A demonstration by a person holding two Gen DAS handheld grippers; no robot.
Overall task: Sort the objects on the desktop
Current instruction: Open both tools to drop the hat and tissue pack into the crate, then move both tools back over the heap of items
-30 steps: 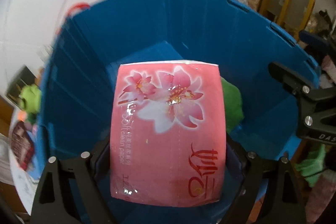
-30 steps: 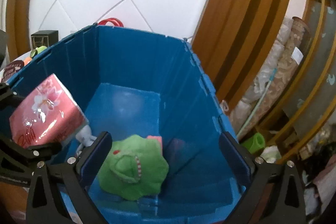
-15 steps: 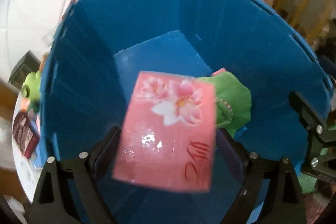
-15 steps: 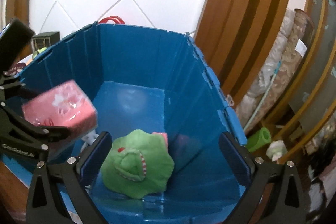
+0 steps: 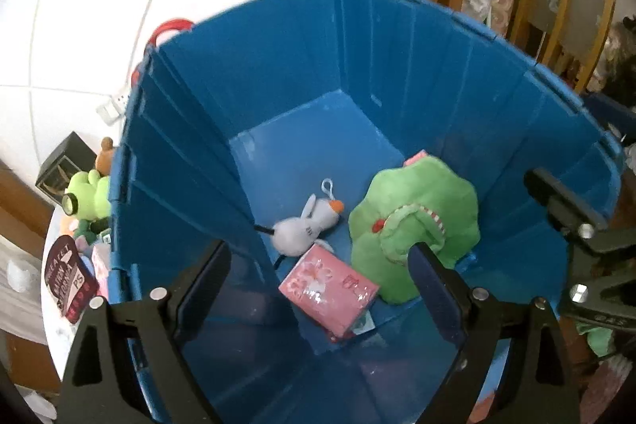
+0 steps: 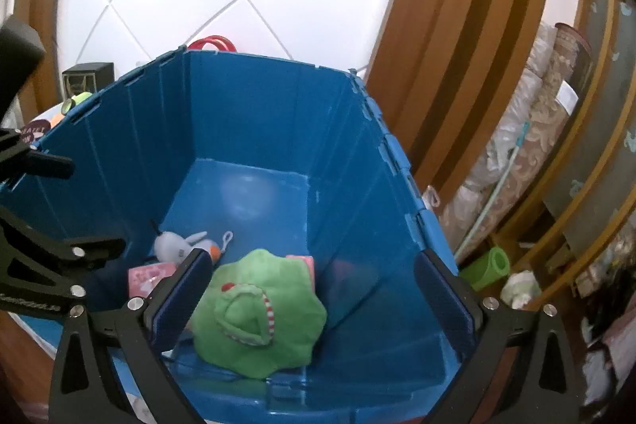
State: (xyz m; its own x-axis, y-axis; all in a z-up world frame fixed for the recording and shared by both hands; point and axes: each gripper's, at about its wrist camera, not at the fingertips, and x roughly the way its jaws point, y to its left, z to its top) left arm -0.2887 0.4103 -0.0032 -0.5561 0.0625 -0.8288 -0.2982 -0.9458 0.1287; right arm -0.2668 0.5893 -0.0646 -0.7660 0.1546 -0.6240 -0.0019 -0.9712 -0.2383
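Left wrist view: left hand-held gripper (image 5: pixel 318 289) is hanging over the blue bin (image 5: pixel 397 74), jaws spread wide, nothing between the pads. Pink tissue pack (image 5: pixel 328 285) is lying tilted on the bin floor, released, touching the green plush (image 5: pixel 413 221) on its right and sitting just below the small white plush with the orange beak (image 5: pixel 308 225). Right hand-held gripper (image 5: pixel 576 225) is showing at the right edge, over the bin rim. Outside the bin on the left, a green frog toy (image 5: pixel 85 193), a dark box (image 5: pixel 63 161) and a dark red packet (image 5: pixel 69 277) are sitting on the tabletop (image 5: pixel 53 340).

Right wrist view: right hand-held gripper (image 6: pixel 314 301) is pointing into the same bin (image 6: pixel 258 106), jaws spread wide and empty. Green plush (image 6: pixel 262 312) is lying below it near the close wall. Tissue pack (image 6: pixel 149 277) is peeking out behind the left finger, next to the white plush (image 6: pixel 179 245). Left hand-held gripper (image 6: pixel 51 209) is sticking in from the left edge, over the bin.
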